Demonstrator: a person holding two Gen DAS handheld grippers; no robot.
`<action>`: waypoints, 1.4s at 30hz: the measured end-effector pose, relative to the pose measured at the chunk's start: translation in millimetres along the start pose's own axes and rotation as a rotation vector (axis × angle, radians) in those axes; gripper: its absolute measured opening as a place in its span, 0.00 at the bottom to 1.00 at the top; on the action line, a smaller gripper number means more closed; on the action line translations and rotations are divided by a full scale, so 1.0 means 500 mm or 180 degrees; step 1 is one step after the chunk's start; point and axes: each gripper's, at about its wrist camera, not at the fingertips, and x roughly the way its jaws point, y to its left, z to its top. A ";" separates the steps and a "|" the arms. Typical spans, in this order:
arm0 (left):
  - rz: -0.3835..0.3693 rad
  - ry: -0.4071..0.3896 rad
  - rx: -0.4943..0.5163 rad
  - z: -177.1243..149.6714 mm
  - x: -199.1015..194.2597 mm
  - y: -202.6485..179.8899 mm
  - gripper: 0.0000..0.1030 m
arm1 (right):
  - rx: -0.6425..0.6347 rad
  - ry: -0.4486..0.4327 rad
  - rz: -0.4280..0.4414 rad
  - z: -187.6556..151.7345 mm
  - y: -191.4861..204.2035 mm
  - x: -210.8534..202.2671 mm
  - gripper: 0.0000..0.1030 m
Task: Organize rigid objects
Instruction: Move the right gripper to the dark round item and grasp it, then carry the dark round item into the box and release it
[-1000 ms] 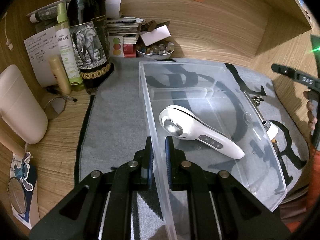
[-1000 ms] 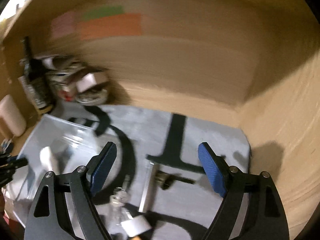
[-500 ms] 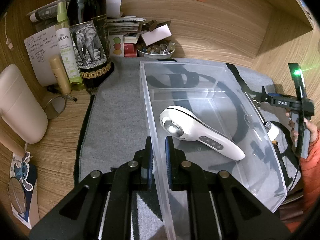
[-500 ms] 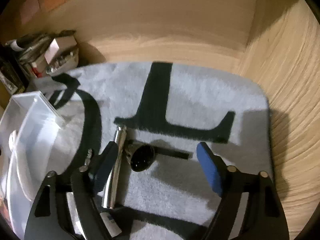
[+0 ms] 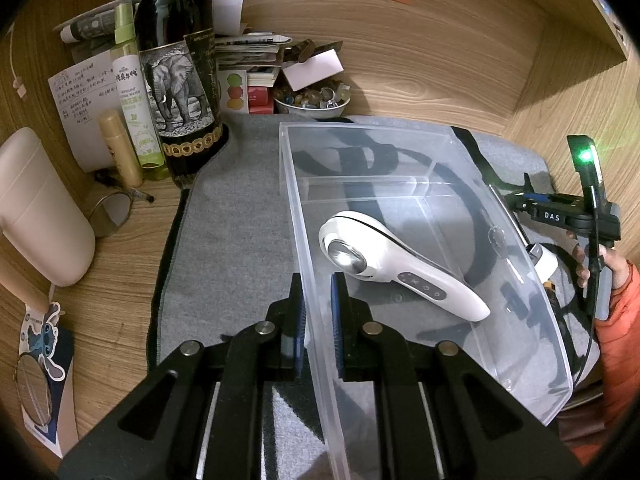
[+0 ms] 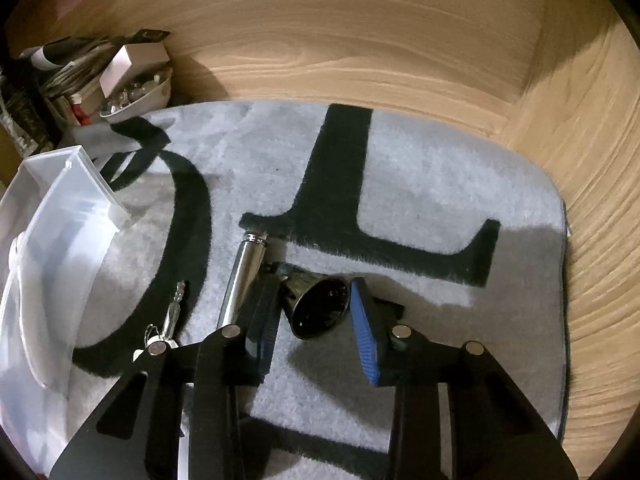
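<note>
Clear, smooth plastic storage bin with glossy walls. Inside, white glossy plastic handheld device with a polished metal disc head. Beneath, grey fuzzy cloth mat with matt black lettering. On the mat, shiny chrome metal cylinder and glossy black cone-shaped piece. Matt black plastic gripper arms, ribbed blue pads. Smooth wood-grain desk surface. Dark glossy glass bottle with paper elephant label.

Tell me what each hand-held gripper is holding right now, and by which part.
The left hand-held gripper clamps the clear plastic bin by its near side wall. The right hand-held gripper straddles the black funnel-shaped piece at its wide end, not yet closed.
</note>
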 end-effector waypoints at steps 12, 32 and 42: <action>0.0003 0.0000 -0.0002 0.000 0.000 0.000 0.11 | -0.0128 -0.0414 0.0004 0.028 0.042 -0.101 0.31; 0.0006 0.0000 -0.0004 0.000 0.000 -0.001 0.11 | -0.0678 -0.1023 0.0421 0.070 0.219 -0.244 0.31; 0.0009 -0.0004 -0.0002 0.000 0.000 -0.002 0.11 | -0.0952 -0.0875 0.0656 0.067 0.310 -0.222 0.31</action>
